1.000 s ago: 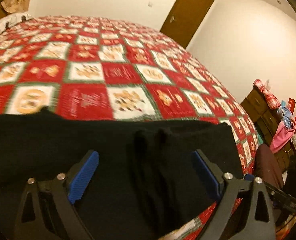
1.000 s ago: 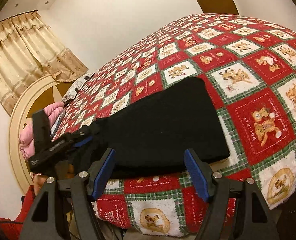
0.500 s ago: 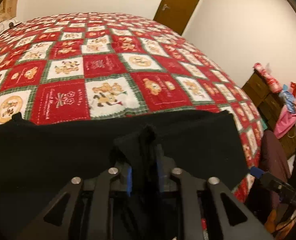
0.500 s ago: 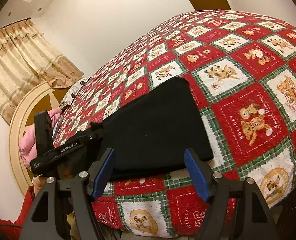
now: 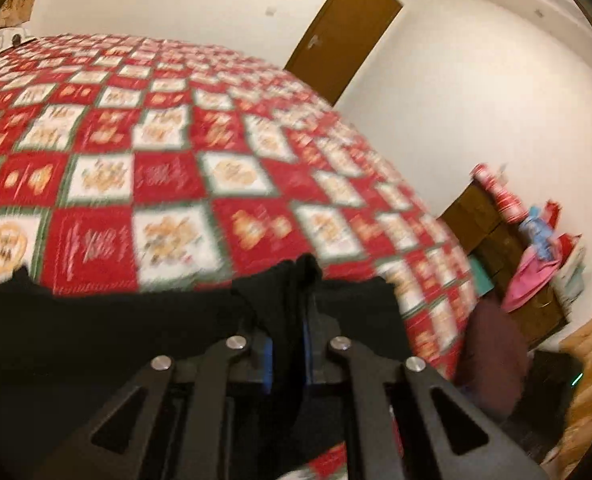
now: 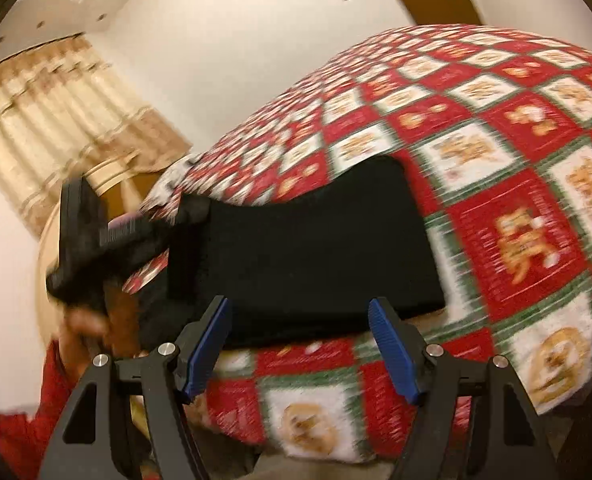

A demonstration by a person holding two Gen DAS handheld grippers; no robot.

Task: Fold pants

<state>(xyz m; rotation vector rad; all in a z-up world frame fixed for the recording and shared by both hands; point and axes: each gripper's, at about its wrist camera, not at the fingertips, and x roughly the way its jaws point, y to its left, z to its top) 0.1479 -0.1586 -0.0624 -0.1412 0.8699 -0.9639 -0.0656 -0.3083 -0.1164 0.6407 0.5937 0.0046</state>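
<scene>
Left wrist: tongs (image 5: pixel 287 320) newly clamping pants (image 5: pixel 116 320)

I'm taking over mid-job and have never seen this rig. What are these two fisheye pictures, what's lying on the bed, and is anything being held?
There is no robot arm: a person holds a two-finger gripper in each hand, and each carries a camera looking along its fingers. In the left wrist view, the left gripper has just closed and is shut on a pinched ridge of the black pants. The pants lie on a bed under a red, white and green patchwork quilt. The right wrist view shows the right gripper open and empty, near the front edge of the pants, with the left gripper lifting the fabric at the far left. Both pictures are motion-blurred.
</scene>
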